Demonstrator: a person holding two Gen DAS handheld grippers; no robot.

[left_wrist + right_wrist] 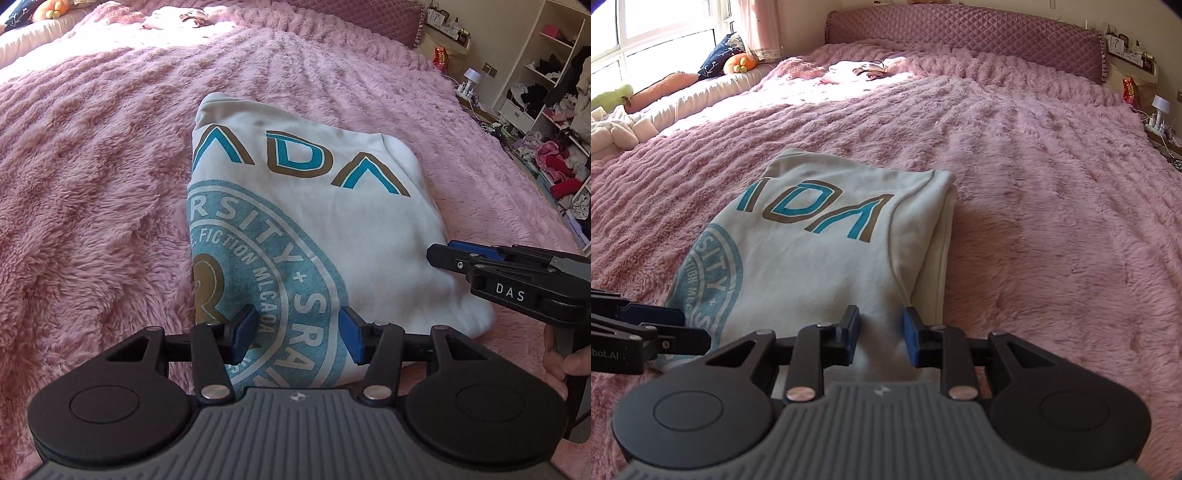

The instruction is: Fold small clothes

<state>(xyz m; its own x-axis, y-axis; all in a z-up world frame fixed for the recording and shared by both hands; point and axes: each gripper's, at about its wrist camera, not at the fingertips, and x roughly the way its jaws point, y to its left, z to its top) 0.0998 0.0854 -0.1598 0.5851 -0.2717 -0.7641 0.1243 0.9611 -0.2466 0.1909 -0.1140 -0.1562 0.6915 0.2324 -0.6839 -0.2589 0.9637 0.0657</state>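
A white printed garment lies folded into a rough rectangle on the pink fluffy bedspread; it also shows in the right wrist view. It bears blue and brown letters and a round blue emblem. My left gripper is open, its blue pads over the garment's near edge above the emblem, holding nothing. My right gripper is open over the near right corner of the garment, empty. It shows from the side in the left wrist view, and the left gripper shows in the right wrist view.
A small pink garment lies far up the bed near the quilted headboard. Pillows and plush toys line the window side. Open shelves with piled clothes stand off the bed's right side, past a nightstand with a lamp.
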